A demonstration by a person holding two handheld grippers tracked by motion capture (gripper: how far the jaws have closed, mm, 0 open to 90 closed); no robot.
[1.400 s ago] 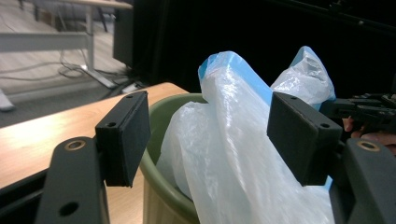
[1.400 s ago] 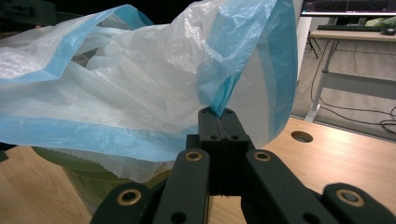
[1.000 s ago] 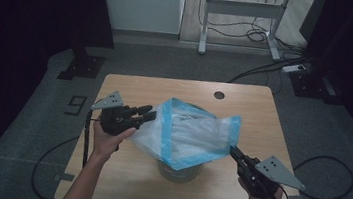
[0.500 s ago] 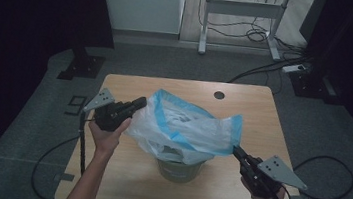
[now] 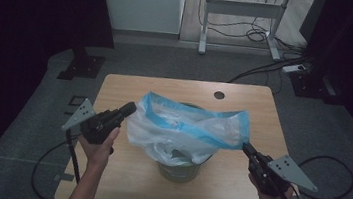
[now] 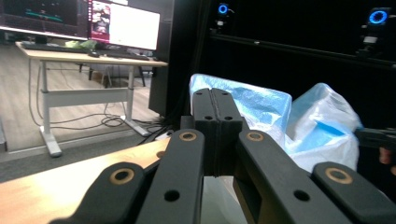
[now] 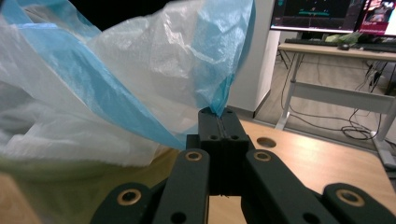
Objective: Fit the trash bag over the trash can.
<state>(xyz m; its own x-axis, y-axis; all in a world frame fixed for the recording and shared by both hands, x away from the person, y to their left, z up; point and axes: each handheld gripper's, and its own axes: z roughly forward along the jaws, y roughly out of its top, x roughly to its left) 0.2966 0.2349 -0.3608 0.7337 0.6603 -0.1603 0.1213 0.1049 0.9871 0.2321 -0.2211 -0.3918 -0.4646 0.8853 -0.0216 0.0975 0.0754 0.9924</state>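
A clear plastic bag (image 5: 186, 131) with a blue rim hangs stretched over a small green bin (image 5: 179, 171) in the middle of the wooden table (image 5: 130, 89). My left gripper (image 5: 128, 108) is shut on the bag's left edge; in the left gripper view its jaws (image 6: 215, 93) meet with the blue rim (image 6: 261, 105) just behind them. My right gripper (image 5: 247, 148) is shut on the bag's right corner, and the right gripper view has that blue corner pinched at the jaw tips (image 7: 218, 112), the bag (image 7: 116, 84) billowing to the left.
The table has a round cable hole (image 5: 219, 95) near its far edge. Behind the table stand a white desk frame (image 5: 240, 8) and floor cables (image 5: 268, 69). A dark stand (image 5: 80, 63) sits on the floor at the back left.
The left gripper's jaws closed on the bag's left edge and drew it to the left. The bag's mouth now spreads wider over the bin. The right gripper stayed put.
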